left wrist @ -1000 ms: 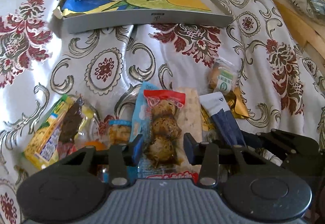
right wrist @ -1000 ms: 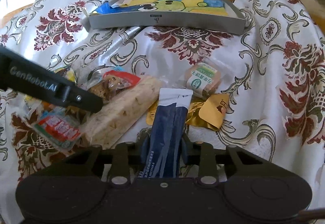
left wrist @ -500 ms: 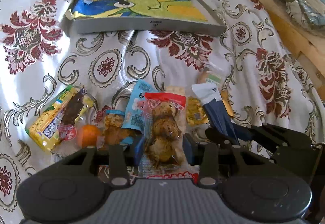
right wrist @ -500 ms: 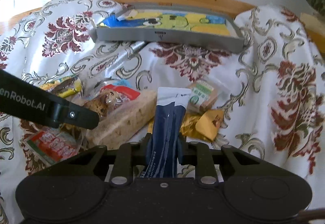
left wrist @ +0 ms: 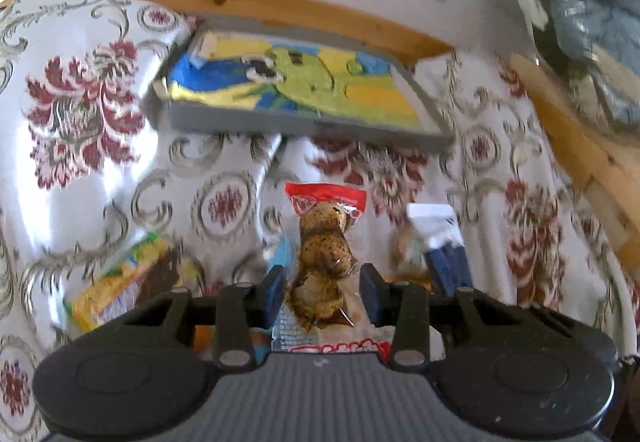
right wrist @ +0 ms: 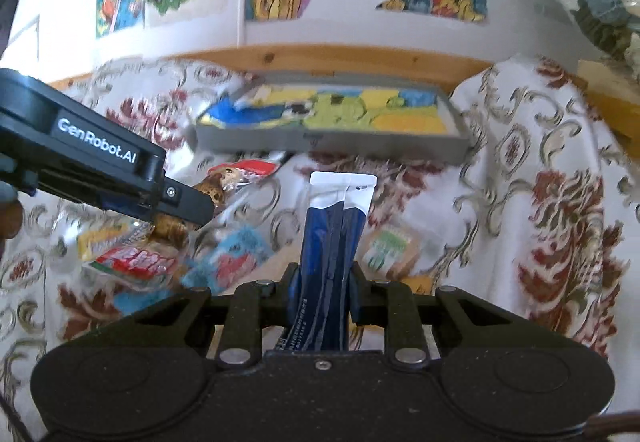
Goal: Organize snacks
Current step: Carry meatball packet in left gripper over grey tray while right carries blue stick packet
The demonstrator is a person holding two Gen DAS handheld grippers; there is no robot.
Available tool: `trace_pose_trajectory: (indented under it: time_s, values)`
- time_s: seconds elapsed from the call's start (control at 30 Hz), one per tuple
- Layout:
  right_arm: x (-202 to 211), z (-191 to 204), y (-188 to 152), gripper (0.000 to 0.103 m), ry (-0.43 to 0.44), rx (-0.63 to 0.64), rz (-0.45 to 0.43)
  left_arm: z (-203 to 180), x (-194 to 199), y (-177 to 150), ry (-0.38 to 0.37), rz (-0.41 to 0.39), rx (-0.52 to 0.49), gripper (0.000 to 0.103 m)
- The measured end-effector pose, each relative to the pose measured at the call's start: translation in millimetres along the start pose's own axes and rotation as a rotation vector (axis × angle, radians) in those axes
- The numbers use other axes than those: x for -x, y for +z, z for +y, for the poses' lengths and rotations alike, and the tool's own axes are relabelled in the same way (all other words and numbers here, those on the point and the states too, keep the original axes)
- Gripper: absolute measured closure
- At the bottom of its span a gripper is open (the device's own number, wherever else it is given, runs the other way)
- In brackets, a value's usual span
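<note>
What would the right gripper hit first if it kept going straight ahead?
Probably the grey tray: the right gripper, shut on the dark blue sachet, points at its front wall over patterned cloth. Depth is uncertain.

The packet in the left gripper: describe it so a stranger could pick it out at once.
In front of the grey tray on the floral cloth, the left gripper holds a clear packet of speckled eggs. Its red top strip sets it apart from the navy sachet alongside.

Motion-blurred snack pile (right wrist: 224, 262) below both views, lower part of navy sachets (right wrist: 332, 262) behind the tool body.
</note>
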State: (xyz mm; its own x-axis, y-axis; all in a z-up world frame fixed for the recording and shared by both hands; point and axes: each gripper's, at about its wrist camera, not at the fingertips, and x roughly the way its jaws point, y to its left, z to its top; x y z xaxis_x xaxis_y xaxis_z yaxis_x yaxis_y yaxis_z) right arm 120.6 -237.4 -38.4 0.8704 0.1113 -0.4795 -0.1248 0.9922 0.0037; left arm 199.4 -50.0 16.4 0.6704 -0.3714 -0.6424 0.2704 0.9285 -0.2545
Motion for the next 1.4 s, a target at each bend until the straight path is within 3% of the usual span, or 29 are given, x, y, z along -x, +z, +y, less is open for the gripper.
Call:
trace_pose_trajectory:
  time_s: [0.17,0.33,0.53,0.77,1.2,1.4]
  values:
    - [-13,-9,27,0.078,-0.02,0.012,-0.075,13,-6,28,-0.008,-0.079,0.005,0.059]
    - [-50,-12,70,0.078,-0.006,-0.011,-0.126,28,-19,59,0.013,-0.134,-0.014,0.059]
    - [-108,-11,122,0.078,0.043,-0.007,-0.124,52,-47,101,0.044,-0.207,0.02,0.059]
    - [-167,-14,170,0.078,0.037,0.0,-0.102,75,-83,140,0.062,-0.29,0.092,0.059]
    - [-257,-22,185,0.078,-0.016,0.007,0.048,73,-149,156,0.137,-0.269,0.149,0.059]
    - [-276,-23,180,0.078,-0.025,0.027,0.08,81,-165,153,0.155,-0.232,0.158,0.059]
